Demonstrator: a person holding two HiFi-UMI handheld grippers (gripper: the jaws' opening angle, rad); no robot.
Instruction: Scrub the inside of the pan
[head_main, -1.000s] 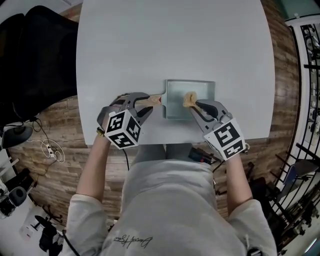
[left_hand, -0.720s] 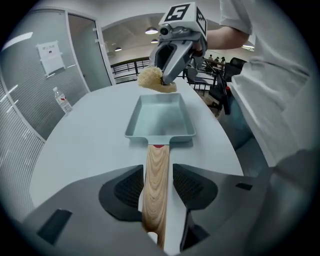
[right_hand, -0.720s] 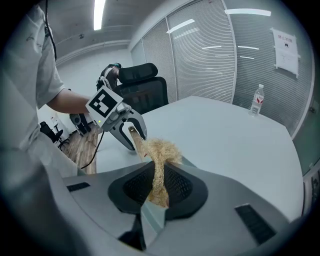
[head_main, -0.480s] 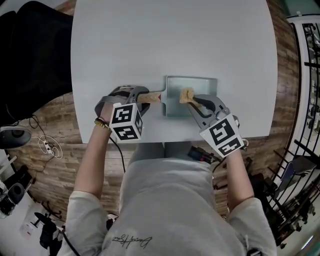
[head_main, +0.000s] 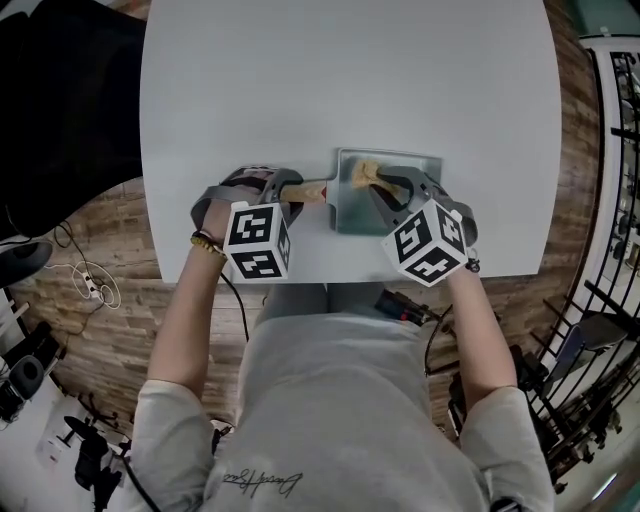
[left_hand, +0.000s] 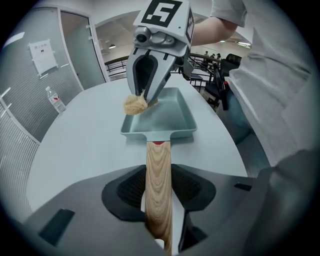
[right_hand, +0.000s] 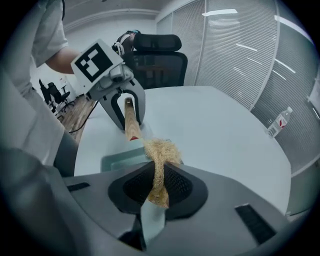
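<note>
Nearest, the person's pale shirt (head_main: 330, 420) filled the bottom centre of the head view. Above it, left of centre, sat the left gripper (head_main: 288, 190). Its fingers were closing on the wooden handle (head_main: 310, 192), which ran straight up between them in the left gripper view with a pad close against each side.

To the right of centre, the right gripper (head_main: 385, 190) reached up and leftward, with its marker cube (head_main: 425, 243) tilted toward the camera. Its fingers were clenched on a tan fibrous scrubber (head_main: 363, 172), and in the right gripper view a strand was pinched between the pads while the tuft bulged beyond them.

Between the 2 grippers, at the frame's centre, the rectangular grey-green pan (head_main: 345, 208) lay flat on the white table (head_main: 350, 80), close to its lower edge. The handle pointed left. The scrubber sat at the pan's upper-left corner, just inside the rim near the handle joint. Whether it touched the bottom could not be told.

Farther off, a water bottle (right_hand: 280, 122) stood at the right edge of the right gripper view. A black office chair (right_hand: 160, 55) stood at its upper centre.
</note>
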